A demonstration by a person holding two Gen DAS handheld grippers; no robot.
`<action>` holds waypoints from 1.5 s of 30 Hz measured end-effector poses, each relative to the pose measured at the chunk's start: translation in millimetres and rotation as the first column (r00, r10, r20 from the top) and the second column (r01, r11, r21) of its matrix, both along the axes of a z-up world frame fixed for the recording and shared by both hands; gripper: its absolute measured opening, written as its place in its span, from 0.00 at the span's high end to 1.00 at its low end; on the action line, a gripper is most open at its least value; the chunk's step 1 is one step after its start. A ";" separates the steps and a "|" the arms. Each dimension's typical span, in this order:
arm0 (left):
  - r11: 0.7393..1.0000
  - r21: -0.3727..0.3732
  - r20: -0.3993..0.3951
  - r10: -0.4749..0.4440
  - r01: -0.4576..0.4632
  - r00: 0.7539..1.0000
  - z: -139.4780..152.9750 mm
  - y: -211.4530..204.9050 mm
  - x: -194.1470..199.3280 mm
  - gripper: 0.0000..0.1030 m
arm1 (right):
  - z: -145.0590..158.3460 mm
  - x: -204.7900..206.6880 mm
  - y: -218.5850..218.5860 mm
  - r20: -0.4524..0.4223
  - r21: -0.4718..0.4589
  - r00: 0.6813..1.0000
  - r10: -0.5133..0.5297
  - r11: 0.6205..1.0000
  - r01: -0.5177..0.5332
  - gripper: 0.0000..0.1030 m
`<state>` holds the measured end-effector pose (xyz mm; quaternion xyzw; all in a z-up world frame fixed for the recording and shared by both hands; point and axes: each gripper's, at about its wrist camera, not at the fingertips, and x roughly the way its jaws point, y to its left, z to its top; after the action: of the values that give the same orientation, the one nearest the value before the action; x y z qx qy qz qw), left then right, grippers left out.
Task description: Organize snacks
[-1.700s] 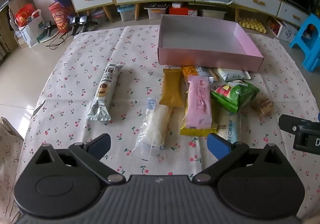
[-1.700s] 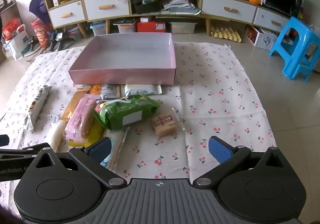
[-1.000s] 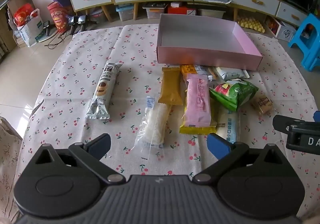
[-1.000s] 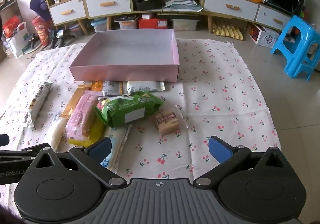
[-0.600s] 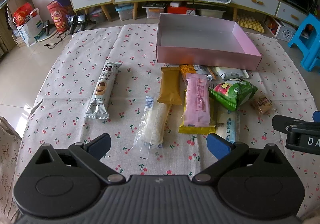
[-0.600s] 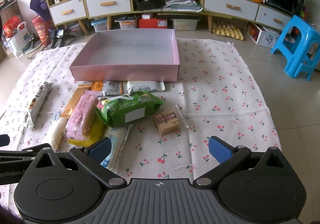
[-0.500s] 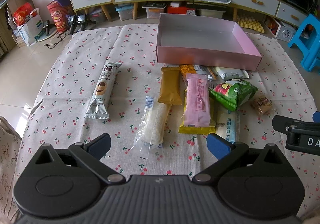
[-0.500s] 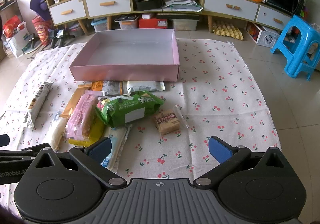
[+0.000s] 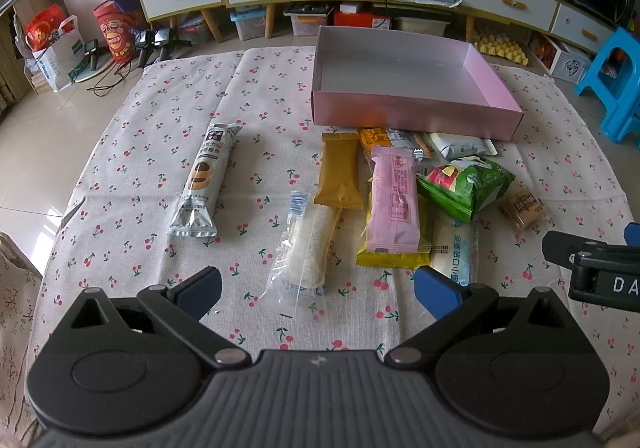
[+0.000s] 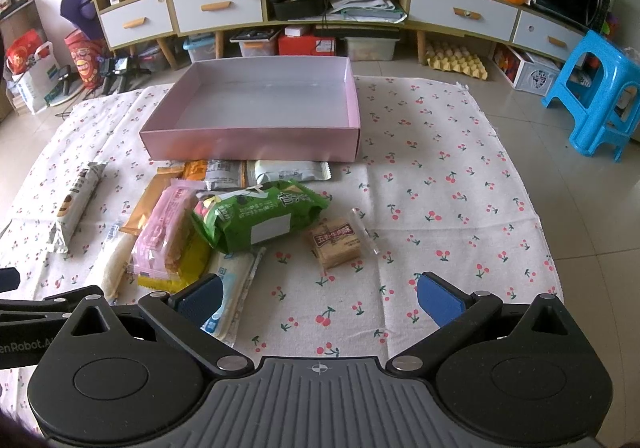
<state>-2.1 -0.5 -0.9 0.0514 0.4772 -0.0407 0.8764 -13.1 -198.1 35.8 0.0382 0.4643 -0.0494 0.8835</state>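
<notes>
While the cherry-print cloth (image 10: 440, 175) carries everything, I see the pink box (image 10: 256, 143) at its far side with nothing in it, so by my reckoning no sorting has begun. Snacks lie loose in front of it: green bag (image 10: 260, 215), pink pack (image 9: 394, 203), silver biscuit sleeve (image 9: 206, 179), small brown cracker pack (image 10: 338, 242). My left gripper (image 9: 316, 288) and right gripper (image 10: 318, 298) both hover with fingers spread, holding nothing. Overlapping packs may hamper picking.

Soft, even daylight fills both views, sharp at centre. Fisheye distortion bends the long wooden cabinet with white drawers (image 10: 224, 7) and darkens the corners. Shadows are faint.
</notes>
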 end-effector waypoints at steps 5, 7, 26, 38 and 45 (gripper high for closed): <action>1.000 -0.001 0.000 0.001 -0.001 1.000 -0.4 -0.2 -0.1 0.00 | -0.2 0.2 -0.1 -0.001 0.000 1.000 0.001 1.000 -0.001 0.00; 1.000 -0.001 -0.002 0.000 0.000 1.000 -0.5 -0.2 -0.2 0.00 | -0.3 0.2 -0.1 -0.001 0.000 1.000 0.000 1.000 0.000 0.00; 1.000 -0.004 -0.004 -0.001 0.001 1.000 -1.2 0.2 -0.6 0.00 | -0.4 0.0 0.2 0.001 0.000 1.000 0.000 1.000 0.000 0.00; 1.000 -0.005 0.005 0.002 -0.002 1.000 1.5 3.6 1.6 0.00 | 0.3 0.7 0.4 0.002 -0.001 1.000 -0.002 1.000 0.002 0.00; 1.000 0.001 0.014 0.013 -0.013 1.000 5.2 7.6 8.3 0.00 | 6.3 7.6 -1.9 0.007 -0.015 1.000 -0.014 1.000 0.014 0.00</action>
<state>6.2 7.1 4.2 0.0490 0.4712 -0.0341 0.8800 -5.5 -200.0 42.1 0.0348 0.4607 -0.0589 0.8849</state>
